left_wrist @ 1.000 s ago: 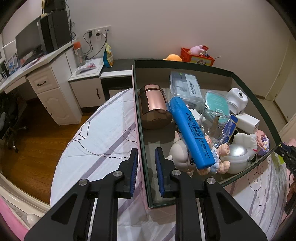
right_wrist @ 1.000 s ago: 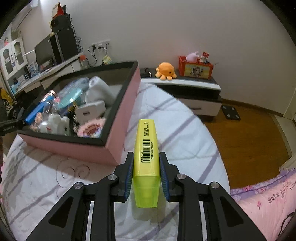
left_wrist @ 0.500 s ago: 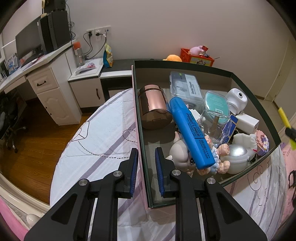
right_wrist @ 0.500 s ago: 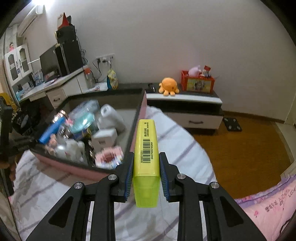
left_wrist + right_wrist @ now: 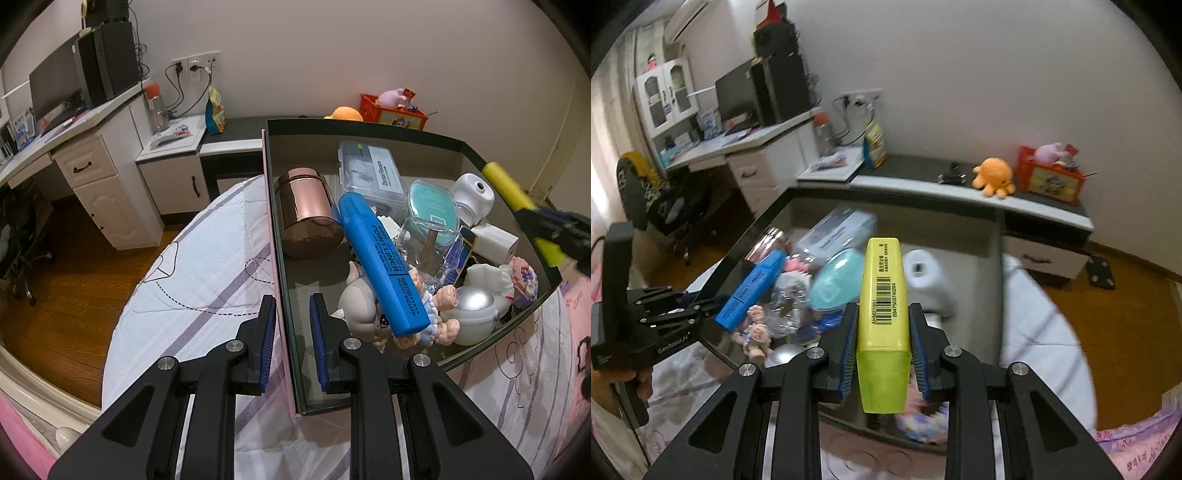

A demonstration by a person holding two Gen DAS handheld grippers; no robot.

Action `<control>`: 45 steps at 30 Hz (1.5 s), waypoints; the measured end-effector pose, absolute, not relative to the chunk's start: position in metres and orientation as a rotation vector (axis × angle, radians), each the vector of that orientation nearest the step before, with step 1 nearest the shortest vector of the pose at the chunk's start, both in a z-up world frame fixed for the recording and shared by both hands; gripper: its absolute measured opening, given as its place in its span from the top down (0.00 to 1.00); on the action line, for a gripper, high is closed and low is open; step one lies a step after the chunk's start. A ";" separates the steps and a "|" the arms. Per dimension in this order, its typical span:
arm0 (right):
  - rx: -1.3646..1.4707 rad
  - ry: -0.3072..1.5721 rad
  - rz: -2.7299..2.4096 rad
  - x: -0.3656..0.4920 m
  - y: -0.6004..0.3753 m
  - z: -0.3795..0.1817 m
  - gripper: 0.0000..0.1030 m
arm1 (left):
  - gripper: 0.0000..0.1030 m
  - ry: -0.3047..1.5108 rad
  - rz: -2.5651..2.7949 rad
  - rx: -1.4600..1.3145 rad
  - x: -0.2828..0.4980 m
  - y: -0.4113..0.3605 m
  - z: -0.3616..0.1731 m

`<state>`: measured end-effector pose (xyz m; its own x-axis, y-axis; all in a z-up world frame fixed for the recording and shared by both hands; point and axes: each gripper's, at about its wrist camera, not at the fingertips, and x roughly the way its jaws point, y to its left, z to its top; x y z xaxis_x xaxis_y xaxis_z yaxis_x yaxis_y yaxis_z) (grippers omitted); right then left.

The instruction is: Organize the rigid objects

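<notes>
Since before, the right gripper has carried the yellow marker, clenched in its jaws, over the box. Left gripper's jaws straddle the box wall at their tightest.

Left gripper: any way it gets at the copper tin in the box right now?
Probably not as is. The left gripper is shut on the box wall, so it would have to let go first. After that the copper tin lies just ahead inside the wall, with nothing on top of it.
</notes>
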<state>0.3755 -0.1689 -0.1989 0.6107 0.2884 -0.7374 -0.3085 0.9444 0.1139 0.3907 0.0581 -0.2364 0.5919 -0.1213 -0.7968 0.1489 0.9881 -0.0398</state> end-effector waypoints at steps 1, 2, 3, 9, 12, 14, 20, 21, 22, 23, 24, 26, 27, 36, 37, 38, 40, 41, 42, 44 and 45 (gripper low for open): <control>-0.026 0.861 0.350 0.379 -0.165 -0.204 0.74 | 0.82 0.923 -0.156 0.031 0.392 0.058 -0.236; -0.029 0.865 0.349 0.381 -0.162 -0.207 0.74 | 0.82 0.923 -0.156 0.032 0.391 0.058 -0.236; -0.030 0.872 0.345 0.385 -0.160 -0.211 0.74 | 0.82 0.924 -0.157 0.031 0.392 0.058 -0.236; -0.003 0.889 0.354 0.380 -0.162 -0.217 0.73 | 0.83 0.927 -0.149 0.045 0.391 0.056 -0.235; -0.006 0.850 0.332 0.369 -0.164 -0.204 0.55 | 0.84 0.928 -0.135 0.069 0.392 0.051 -0.233; -0.009 0.811 0.310 0.361 -0.166 -0.194 0.23 | 0.82 0.937 -0.128 0.080 0.390 0.049 -0.232; 0.010 0.723 0.269 0.331 -0.179 -0.164 0.17 | 0.62 0.902 -0.134 0.056 0.375 0.045 -0.211; 0.004 0.719 0.255 0.327 -0.181 -0.161 0.16 | 0.57 0.890 -0.146 0.048 0.371 0.043 -0.205; -0.002 0.715 0.245 0.324 -0.181 -0.159 0.16 | 0.44 0.874 -0.156 0.045 0.366 0.041 -0.199; -0.006 0.707 0.241 0.319 -0.182 -0.157 0.15 | 0.34 0.852 -0.159 0.049 0.360 0.038 -0.192; -0.007 0.697 0.238 0.313 -0.183 -0.154 0.13 | 0.30 0.825 -0.158 0.057 0.353 0.035 -0.184; -0.008 0.681 0.226 0.307 -0.186 -0.151 0.03 | 0.10 0.771 -0.157 0.069 0.340 0.029 -0.170; -0.014 0.664 0.214 0.300 -0.187 -0.149 0.00 | 0.06 0.745 -0.151 0.071 0.334 0.027 -0.164; -0.029 0.539 0.166 0.243 -0.192 -0.121 0.00 | 0.00 0.552 -0.123 0.029 0.264 0.015 -0.114; -0.029 0.522 0.167 0.236 -0.191 -0.118 0.00 | 0.00 0.542 -0.133 0.033 0.256 0.012 -0.110; -0.027 0.502 0.169 0.228 -0.190 -0.116 0.00 | 0.00 0.532 -0.145 0.042 0.248 0.008 -0.107; -0.019 0.484 0.178 0.215 -0.188 -0.112 0.00 | 0.00 0.522 -0.153 0.072 0.233 -0.001 -0.104; -0.012 0.469 0.191 0.206 -0.188 -0.109 0.00 | 0.00 0.513 -0.151 0.085 0.227 -0.004 -0.101; -0.013 0.461 0.193 0.200 -0.187 -0.107 0.00 | 0.00 0.503 -0.149 0.097 0.221 -0.007 -0.100; -0.022 0.450 0.188 0.189 -0.184 -0.105 0.00 | 0.00 0.485 -0.151 0.116 0.206 -0.012 -0.095; -0.029 0.442 0.183 0.183 -0.183 -0.103 0.00 | 0.00 0.474 -0.152 0.116 0.199 -0.013 -0.093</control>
<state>0.1827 -0.1828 -0.1028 0.8878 0.1696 -0.4278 -0.1822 0.9832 0.0117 0.1986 -0.0131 -0.0925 0.8788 -0.1190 -0.4621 0.1726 0.9821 0.0754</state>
